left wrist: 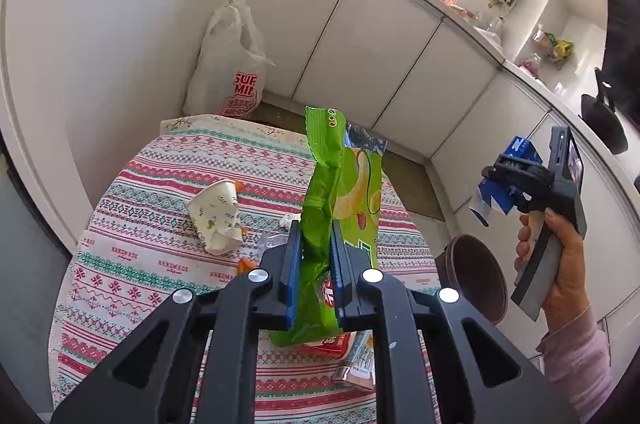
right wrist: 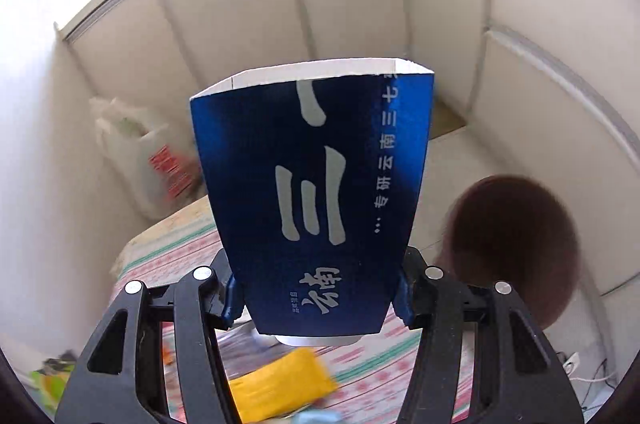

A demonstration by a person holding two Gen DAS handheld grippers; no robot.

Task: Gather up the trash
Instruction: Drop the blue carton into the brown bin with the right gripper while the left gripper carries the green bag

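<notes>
Left hand-held gripper [left wrist: 314, 256] of ours is clamped on a green crisp packet [left wrist: 340, 199], held upright above the middle of the worktop [left wrist: 120, 264], which wears a striped patterned cloth. Our right hand-held gripper [right wrist: 316, 300] grips a blue carton with white lettering [right wrist: 316, 183] by its sides, its open white-lined mouth pointing away from us; in the left wrist view that carton [left wrist: 506, 179] rides high, off the worktop's right edge, above a brown bin [left wrist: 476, 276] standing on the floor.

We judge the step in hand to be carrying both pieces to the bin. Next we need to bring each over the bin's mouth and let go, carton first since it is nearer.

As for containers: we cannot see into the bin's bottom in either view, and the right wrist view blurs it. A white plastic bag with red print [left wrist: 232, 63] sits beyond the far edge against the wall, contents hidden. A crushed paper cup [left wrist: 218, 218] lies on its side near the worktop's middle, uncollected, and a yellow packet [right wrist: 280, 388] lies toward the near edge.
</notes>
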